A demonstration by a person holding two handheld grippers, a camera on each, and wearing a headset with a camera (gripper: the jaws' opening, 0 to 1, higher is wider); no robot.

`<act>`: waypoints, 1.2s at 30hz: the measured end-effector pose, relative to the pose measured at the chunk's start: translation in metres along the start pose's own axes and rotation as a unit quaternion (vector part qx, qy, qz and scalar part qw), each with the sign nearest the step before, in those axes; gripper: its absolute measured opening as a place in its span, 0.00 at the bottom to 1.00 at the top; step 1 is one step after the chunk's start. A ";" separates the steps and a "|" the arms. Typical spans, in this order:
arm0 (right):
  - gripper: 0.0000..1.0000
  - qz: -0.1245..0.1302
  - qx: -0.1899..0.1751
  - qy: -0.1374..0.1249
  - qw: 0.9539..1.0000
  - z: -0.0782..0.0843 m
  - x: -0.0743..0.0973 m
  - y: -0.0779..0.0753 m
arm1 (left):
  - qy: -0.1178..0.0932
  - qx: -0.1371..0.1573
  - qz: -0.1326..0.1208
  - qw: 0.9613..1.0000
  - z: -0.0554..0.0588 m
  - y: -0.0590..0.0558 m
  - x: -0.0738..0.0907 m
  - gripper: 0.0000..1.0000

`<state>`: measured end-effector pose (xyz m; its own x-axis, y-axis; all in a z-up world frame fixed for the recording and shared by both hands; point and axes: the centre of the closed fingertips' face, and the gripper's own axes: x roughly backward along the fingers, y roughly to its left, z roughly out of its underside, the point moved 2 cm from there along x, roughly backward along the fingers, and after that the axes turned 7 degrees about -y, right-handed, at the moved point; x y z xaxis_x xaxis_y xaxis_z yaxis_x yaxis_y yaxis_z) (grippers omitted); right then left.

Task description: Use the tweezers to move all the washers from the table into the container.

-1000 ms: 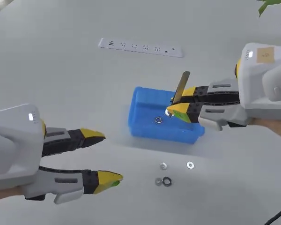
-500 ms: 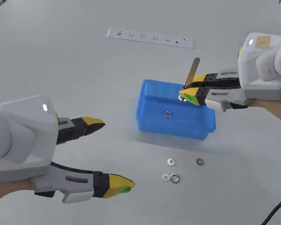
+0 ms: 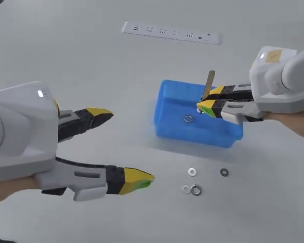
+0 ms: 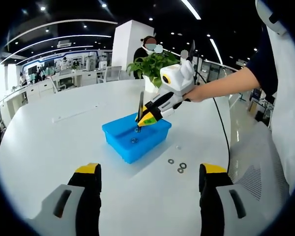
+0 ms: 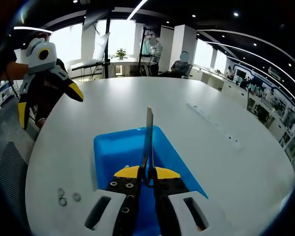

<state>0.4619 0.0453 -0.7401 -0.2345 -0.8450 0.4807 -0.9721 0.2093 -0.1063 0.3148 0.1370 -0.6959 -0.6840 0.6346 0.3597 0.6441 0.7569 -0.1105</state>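
The white table (image 3: pixel 91 61) lies under both my tongs. My left tongs (image 3: pixel 131 147) hang over bare tabletop with the jaws spread wide and nothing between them. My right tongs (image 3: pixel 205 104) are pressed together on the tweezers (image 3: pixel 210 81), which stand nearly upright over the far right part of the blue container (image 3: pixel 213 132); I cannot tell whether their tips carry anything. A power strip (image 3: pixel 169 33) lies well beyond the container. One washer (image 3: pixel 188 119) lies on the container's floor, just left of my right tongs. Four washers (image 3: pixel 192 172) lie on the table on my side of the container, two of them touching and two apart.
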 end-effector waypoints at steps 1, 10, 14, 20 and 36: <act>0.10 0.000 0.001 0.002 1.000 0.001 -0.001 0.000 | 0.001 0.000 0.002 1.000 0.001 0.000 0.000 0.87; 0.10 0.002 -0.005 0.002 1.000 0.008 -0.004 0.003 | 0.015 -0.001 0.010 1.000 0.007 0.002 -0.003 0.87; 0.10 0.003 -0.007 0.002 1.000 0.012 -0.004 0.003 | 0.014 -0.005 0.015 1.000 0.001 0.003 -0.008 0.87; 0.10 0.007 -0.015 -0.004 1.000 0.017 -0.003 0.001 | 0.008 -0.005 0.017 1.000 -0.005 0.003 -0.012 0.87; 0.11 0.006 -0.012 -0.013 1.000 0.018 -0.002 0.003 | -0.085 -0.013 0.086 0.993 -0.068 0.014 -0.073 0.70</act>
<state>0.4596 0.0389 -0.7571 -0.2465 -0.8543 0.4576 -0.9688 0.2304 -0.0916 0.3971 0.0906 -0.6605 -0.6101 0.7726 0.1756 0.7631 0.6326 -0.1323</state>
